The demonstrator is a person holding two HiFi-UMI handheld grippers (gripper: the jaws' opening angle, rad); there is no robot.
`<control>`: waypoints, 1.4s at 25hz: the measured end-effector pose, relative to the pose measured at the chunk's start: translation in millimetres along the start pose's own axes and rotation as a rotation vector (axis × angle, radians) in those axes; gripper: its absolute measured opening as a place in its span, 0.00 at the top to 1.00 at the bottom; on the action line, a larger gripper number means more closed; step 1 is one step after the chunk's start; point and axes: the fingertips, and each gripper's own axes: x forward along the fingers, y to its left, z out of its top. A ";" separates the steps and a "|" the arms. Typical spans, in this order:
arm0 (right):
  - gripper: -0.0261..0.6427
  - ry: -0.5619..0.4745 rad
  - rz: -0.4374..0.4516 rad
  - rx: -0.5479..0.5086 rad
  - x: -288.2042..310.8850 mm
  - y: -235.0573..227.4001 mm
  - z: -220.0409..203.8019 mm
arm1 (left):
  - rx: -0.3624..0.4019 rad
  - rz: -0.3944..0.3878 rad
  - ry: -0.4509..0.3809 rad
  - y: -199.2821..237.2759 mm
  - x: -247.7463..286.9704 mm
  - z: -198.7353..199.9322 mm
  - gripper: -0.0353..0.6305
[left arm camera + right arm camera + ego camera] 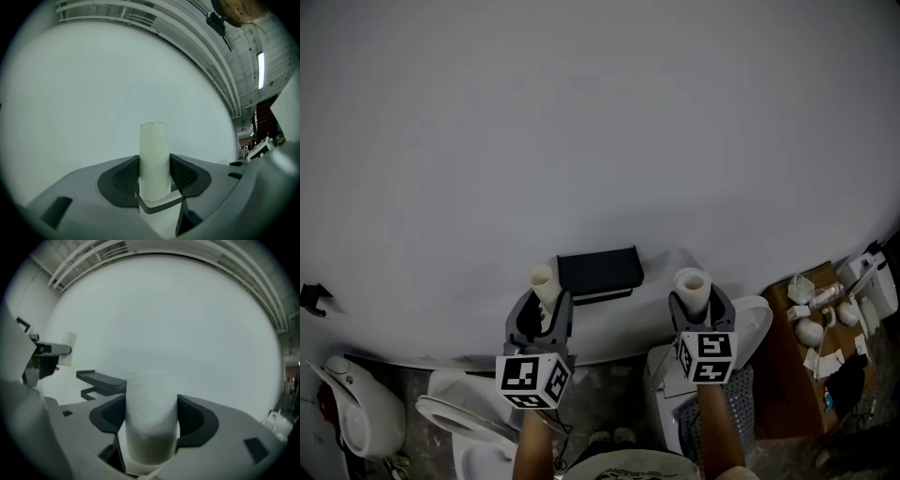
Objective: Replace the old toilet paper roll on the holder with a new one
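Cardboard tube is clamped upright in the left gripper, left of the wall holder. A thicker paper roll is clamped in the right gripper, right of it. Both lower ends are hidden between the jaws.

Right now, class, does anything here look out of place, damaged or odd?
Nothing is spilled or broken. The one oddity: the black wall holder carries no roll. The bare cardboard tube is clamped in the left gripper, the fuller paper roll in the right gripper.
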 end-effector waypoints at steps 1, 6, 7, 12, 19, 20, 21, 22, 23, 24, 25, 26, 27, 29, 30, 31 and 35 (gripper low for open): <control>0.50 0.012 0.009 -0.070 5.5 1.5 -0.9 | 0.004 0.001 0.008 1.6 0.2 -2.0 0.65; 0.50 0.055 0.047 -0.477 27.9 8.7 -9.9 | 0.013 0.008 0.036 10.9 -2.4 -9.8 0.65; 0.50 0.059 0.051 -0.563 32.3 10.5 -12.5 | 0.012 0.013 0.036 13.1 -2.5 -10.1 0.65; 0.50 0.064 0.063 -1.110 51.8 25.5 -31.9 | 0.013 0.031 0.028 21.1 -2.0 -8.0 0.65; 0.50 0.073 0.157 -1.476 68.0 46.4 -63.5 | 0.017 0.043 0.031 25.3 0.2 -7.7 0.65; 0.50 0.077 0.172 -1.440 68.7 47.0 -64.4 | 0.018 0.043 0.032 25.4 0.8 -7.8 0.65; 0.50 0.082 0.179 -1.416 69.2 47.1 -65.2 | 0.018 0.043 0.032 25.6 1.1 -7.8 0.65; 0.50 0.084 0.182 -1.408 69.5 47.1 -65.8 | 0.018 0.043 0.032 26.0 0.9 -7.7 0.65; 0.50 0.084 0.183 -1.409 69.8 47.8 -66.4 | 0.018 0.043 0.032 26.7 0.6 -7.5 0.65; 0.50 0.082 0.186 -1.413 70.0 49.3 -66.9 | 0.018 0.045 0.032 27.7 0.4 -7.5 0.65; 0.50 0.077 0.190 -1.415 70.5 51.7 -67.2 | 0.018 0.048 0.034 29.0 0.3 -7.9 0.65; 0.50 0.072 0.195 -1.416 71.1 54.6 -67.3 | 0.018 0.052 0.038 30.5 0.4 -8.7 0.65; 0.50 0.067 0.201 -1.417 71.8 57.6 -67.4 | 0.019 0.056 0.043 31.9 0.3 -9.8 0.65; 0.50 0.058 0.213 -1.422 72.8 63.5 -67.8 | 0.019 0.062 0.047 33.2 -1.5 -10.7 0.65; 0.50 0.054 0.217 -1.425 73.2 66.6 -67.9 | 0.020 0.065 0.046 33.8 -3.1 -10.5 0.65; 0.50 0.050 0.221 -1.426 73.7 70.1 -67.8 | 0.022 0.068 0.045 34.9 -4.9 -10.3 0.65; 0.50 0.030 0.244 -1.407 75.3 86.5 -67.6 | 0.024 0.087 0.045 43.2 -13.4 -9.0 0.65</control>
